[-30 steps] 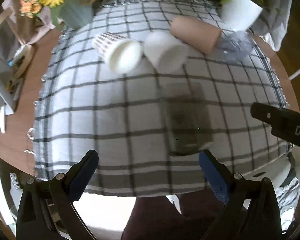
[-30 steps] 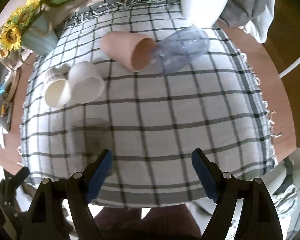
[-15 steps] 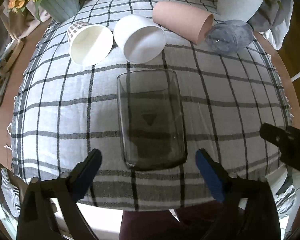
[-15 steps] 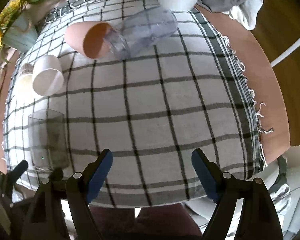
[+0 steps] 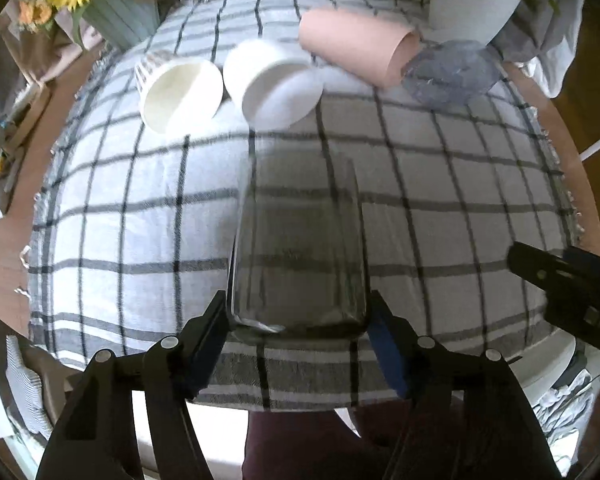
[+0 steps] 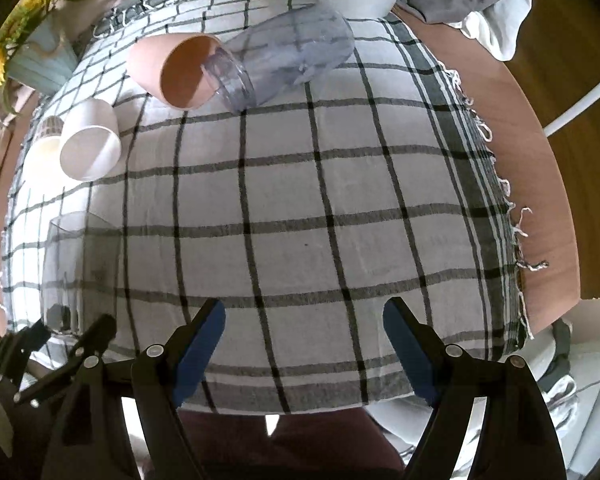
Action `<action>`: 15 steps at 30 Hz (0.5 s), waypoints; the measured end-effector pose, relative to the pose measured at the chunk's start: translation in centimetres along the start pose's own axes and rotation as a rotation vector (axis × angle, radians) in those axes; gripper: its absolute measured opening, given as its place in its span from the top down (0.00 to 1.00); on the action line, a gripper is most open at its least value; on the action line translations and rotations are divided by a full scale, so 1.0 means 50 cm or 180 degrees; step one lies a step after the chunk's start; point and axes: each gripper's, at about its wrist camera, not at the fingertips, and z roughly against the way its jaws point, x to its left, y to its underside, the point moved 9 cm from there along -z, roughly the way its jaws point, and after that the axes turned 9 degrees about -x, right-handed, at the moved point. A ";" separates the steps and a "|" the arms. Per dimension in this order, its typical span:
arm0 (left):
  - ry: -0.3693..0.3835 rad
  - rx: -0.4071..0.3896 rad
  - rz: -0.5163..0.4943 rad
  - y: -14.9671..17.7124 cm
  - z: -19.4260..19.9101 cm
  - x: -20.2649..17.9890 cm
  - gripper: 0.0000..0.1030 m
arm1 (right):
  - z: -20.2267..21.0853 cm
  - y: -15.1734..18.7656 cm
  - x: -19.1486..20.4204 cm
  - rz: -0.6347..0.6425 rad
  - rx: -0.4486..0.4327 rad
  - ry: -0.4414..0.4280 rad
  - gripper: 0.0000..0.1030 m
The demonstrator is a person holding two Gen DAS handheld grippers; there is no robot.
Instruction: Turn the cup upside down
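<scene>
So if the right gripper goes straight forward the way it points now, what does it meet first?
The right gripper is open and holds nothing. Ahead of it lies only bare checked cloth. Further on, probably the clear plastic cup lying beside the pink cup, though depth is unclear.

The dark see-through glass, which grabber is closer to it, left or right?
Left. The left gripper has its fingers on either side of the dark glass, at its near end. The right gripper hangs open over bare checked cloth, with the glass off to its left.
</scene>
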 end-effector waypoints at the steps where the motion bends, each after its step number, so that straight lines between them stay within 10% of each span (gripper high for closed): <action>1: 0.0018 -0.0063 -0.0008 -0.007 0.013 -0.003 0.36 | 0.003 -0.003 0.001 -0.0009 -0.0014 -0.0029 0.21; 15: 0.0051 -0.0330 -0.0058 -0.124 0.002 0.000 0.36 | 0.015 -0.032 0.001 -0.0201 -0.0129 -0.0174 0.21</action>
